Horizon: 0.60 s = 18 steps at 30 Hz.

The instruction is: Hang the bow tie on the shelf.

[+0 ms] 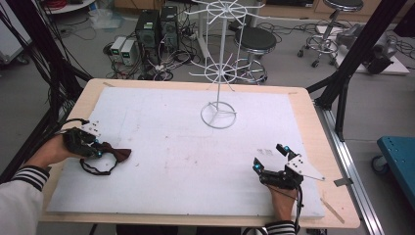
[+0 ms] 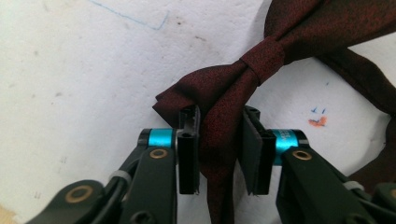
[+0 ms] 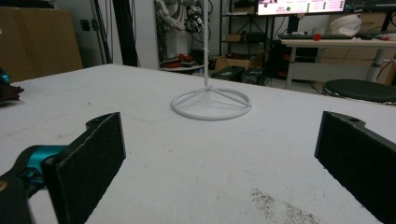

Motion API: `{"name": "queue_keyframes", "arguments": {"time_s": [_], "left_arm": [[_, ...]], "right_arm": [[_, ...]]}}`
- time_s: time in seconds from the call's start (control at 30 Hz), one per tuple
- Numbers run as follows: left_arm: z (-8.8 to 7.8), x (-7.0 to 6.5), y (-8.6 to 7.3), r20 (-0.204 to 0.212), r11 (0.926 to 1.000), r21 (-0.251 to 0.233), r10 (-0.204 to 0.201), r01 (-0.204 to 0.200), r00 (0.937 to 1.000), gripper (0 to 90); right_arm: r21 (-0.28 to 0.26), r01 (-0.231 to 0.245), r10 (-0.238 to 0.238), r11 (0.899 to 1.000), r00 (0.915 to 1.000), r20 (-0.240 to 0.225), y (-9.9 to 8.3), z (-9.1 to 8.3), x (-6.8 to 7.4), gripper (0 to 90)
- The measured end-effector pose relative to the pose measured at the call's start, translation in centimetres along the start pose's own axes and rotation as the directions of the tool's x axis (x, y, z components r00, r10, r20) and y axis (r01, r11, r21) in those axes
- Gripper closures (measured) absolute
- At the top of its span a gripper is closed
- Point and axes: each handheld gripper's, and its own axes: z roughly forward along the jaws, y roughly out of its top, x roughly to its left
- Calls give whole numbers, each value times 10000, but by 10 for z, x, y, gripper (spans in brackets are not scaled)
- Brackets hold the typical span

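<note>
The table carries a white foam sheet, and toward its far side stands a white wire display stand, its ring base planted on the sheet and its hooks, as far as I can see, all bare. Nothing hangs there yet, so the main part of the job looks to be ahead.

At the near left edge of the sheet lies a dark red bow tie with its strap looped beside it. It is well apart from the stand. The left tool has the tie's near wing pinched between its pads; from the left gripper view the cloth is bunched up between the two jaws, so I'd call the grasp made, though the tie is not yet lifted off the sheet.

The right tool rests at the near right of the sheet, jaws spread wide with nothing between them, pointing toward the stand.

What is left, by my reckoning: raise the tie, carry it across and hook it on.
</note>
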Motion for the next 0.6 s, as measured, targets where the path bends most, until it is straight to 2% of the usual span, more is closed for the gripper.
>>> {"name": "queue_keyframes", "arguments": {"time_s": [0.2,0.23,0.4,0.43,0.5,0.57,0.6], "left_arm": [[-2,1,1,-121,9998,-19,-179,178,9998,769],[-4,1,0,80,9993,-75,-370,370,9993,774],[-6,1,0,108,9986,-43,-524,525,9986,782],[-7,0,0,-64,9974,-203,-695,694,9976,791],[-8,0,0,-131,9974,-228,-686,683,9976,792],[-8,-1,0,71,9942,-473,-965,968,9953,793],[-9,-2,1,-30,9936,-554,-988,985,9951,793]], "right_arm": [[42,-1,1,10000,10000,-14,0,0,1,11],[2,49,-49,10000,10000,9,0,0,0,11],[2,49,-49,10000,10000,26,0,0,0,11],[-3,44,-44,10000,10000,10,0,0,0,11],[-6,41,-41,10000,10000,17,0,0,0,11],[-12,55,-55,10000,10000,11,0,0,0,11],[-7,58,-58,10000,10000,28,0,0,0,11]]}}
